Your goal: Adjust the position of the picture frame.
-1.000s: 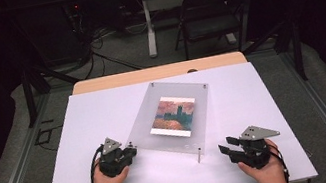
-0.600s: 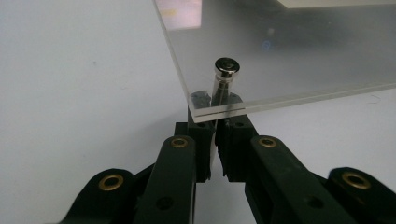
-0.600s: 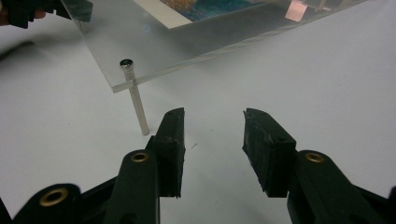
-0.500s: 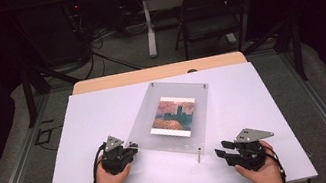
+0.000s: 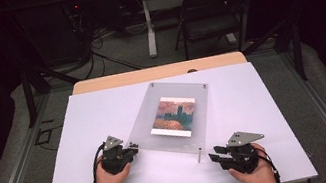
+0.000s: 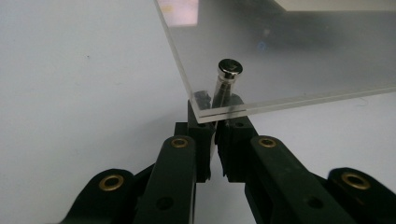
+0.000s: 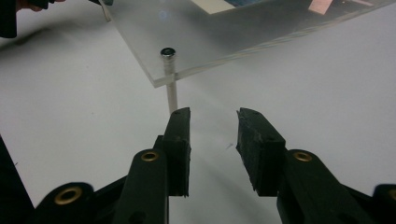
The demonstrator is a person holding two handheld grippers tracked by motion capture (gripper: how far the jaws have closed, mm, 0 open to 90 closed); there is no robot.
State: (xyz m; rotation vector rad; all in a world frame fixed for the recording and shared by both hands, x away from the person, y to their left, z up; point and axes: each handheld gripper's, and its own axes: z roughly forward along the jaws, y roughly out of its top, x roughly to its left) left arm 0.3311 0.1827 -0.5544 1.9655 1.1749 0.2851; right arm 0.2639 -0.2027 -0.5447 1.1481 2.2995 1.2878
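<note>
The left tongs pinch a metal peg under the clear frame. The right tongs, half open and just closing, hold nothing beside another peg. A chair stands behind the table.

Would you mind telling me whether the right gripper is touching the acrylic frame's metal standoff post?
Apart. The right gripper view shows the right gripper with open jaws just short of the standoff post, white table between.
</note>
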